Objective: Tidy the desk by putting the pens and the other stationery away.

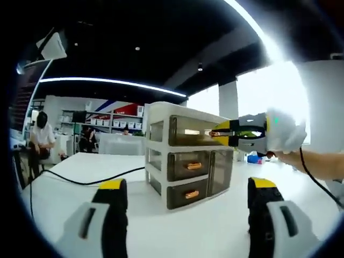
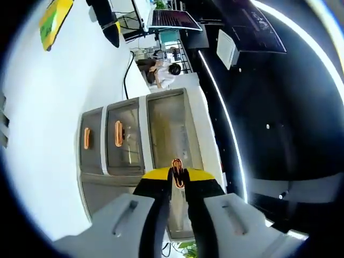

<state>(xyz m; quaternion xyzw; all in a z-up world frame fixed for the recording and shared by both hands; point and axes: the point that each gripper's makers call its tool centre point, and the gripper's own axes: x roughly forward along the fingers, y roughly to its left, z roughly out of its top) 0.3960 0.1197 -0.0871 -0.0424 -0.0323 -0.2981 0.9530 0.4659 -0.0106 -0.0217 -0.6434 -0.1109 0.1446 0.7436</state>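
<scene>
A white drawer unit point(image 1: 188, 161) with three smoky see-through drawers and orange handles stands on the white desk point(image 1: 80, 215). In the left gripper view my right gripper point(image 1: 215, 133), held by a white-gloved hand, reaches in from the right to the front of the top drawer point(image 1: 185, 129). The right gripper view is rolled sideways; there my right gripper point(image 2: 176, 180) is shut on the top drawer's orange handle point(image 2: 177, 165). The two lower handles point(image 2: 118, 133) hang free. My left gripper point(image 1: 186, 185) hovers open over the desk in front of the unit, holding nothing.
A black cable point(image 1: 80, 181) snakes across the desk left of the unit. A yellow-green flat object point(image 2: 54, 19) lies farther off on the desk. A seated person point(image 1: 40, 137) and shelving are in the background. Bare desk lies between my left jaws and the unit.
</scene>
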